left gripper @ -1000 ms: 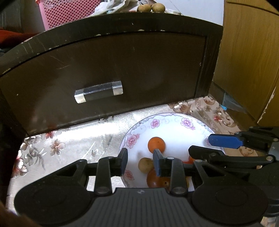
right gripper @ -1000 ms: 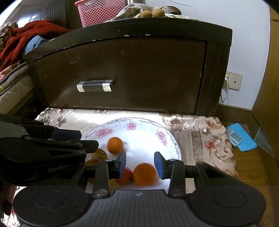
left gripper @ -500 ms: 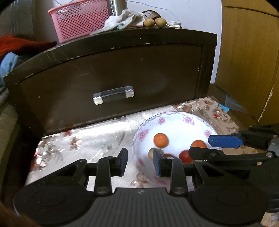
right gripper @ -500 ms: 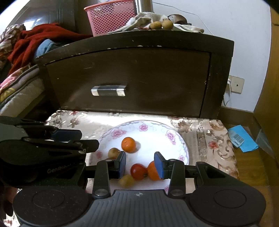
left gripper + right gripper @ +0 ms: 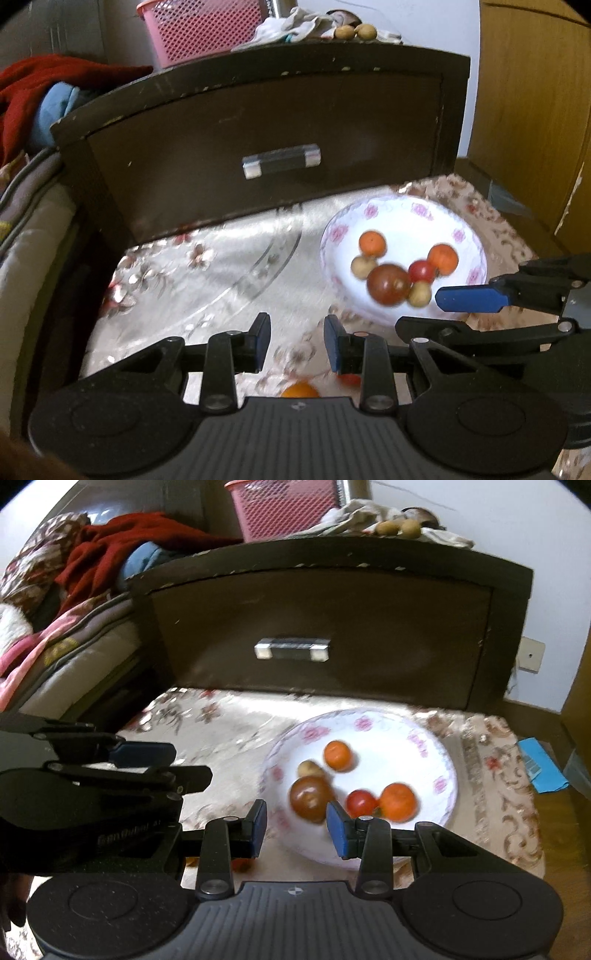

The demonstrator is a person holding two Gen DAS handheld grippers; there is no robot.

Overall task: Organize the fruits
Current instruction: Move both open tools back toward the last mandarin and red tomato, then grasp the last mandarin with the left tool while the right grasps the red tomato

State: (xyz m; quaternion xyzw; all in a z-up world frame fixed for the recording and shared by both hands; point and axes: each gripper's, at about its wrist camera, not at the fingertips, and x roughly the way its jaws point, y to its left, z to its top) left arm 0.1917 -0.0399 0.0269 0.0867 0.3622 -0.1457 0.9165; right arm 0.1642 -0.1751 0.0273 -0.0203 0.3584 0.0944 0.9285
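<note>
A white floral plate sits on the flowered tablecloth and holds several fruits: two oranges, a large dark red fruit, a small red tomato and small tan fruits. Another orange and a red fruit lie on the cloth just under my left gripper, which is open and empty, left of the plate. My right gripper is open and empty above the plate's near rim.
A dark wooden drawer front with a metal handle stands behind the table. A pink basket, cloths and two tan fruits sit on top. Bedding lies left, a wooden cabinet right.
Both grippers have pulled back and up from the plate, so more of the table shows. The plate's fruits now sit farther ahead, and two loose fruits appear under my left gripper.
</note>
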